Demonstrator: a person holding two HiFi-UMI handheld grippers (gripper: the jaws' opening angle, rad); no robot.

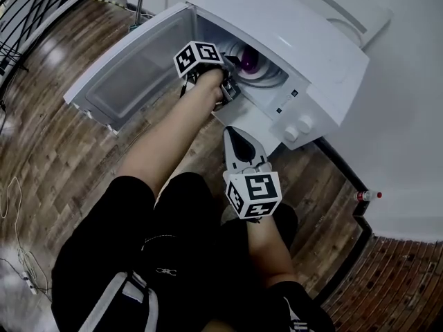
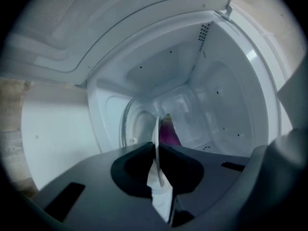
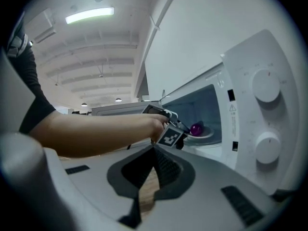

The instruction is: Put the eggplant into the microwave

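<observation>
Since the eggplant [image 1: 249,62] already lies on the turntable plate [image 1: 268,79] inside the microwave [image 1: 297,40], the remaining dangers lie in disturbing it. The left claw [image 2: 157,129] reaches into the microwave's mouth with its jaws drawn together on nothing, their tips just short of the eggplant. If it were pulled out carelessly or swung sideways, it could nudge the rounded eggplant off the plate or toward the opening. It could also catch the plate's rim and tip it. The door [image 1: 131,68] stands wide open to the left of the microwave. If it were swung shut while the forearm crosses the opening, it would strike the arm or the claw. The right claw [image 3: 154,152], likewise closed and empty, sits in front of the microwave, below its control panel. A forward push from there might knock the upper knob [image 3: 266,85].

Only the head view gives the whole layout: both claws, the open door, and the microwave apparently standing on the wooden floor [image 1: 62,151]. Only the left gripper view looks straight into the microwave's cavity, showing the purple eggplant just beyond the jaw tips and the dotted inner walls. Only the right gripper view shows the microwave's front from the side. There the knobs face outward and the eggplant sits well inside the opening, clear of its sill.
</observation>
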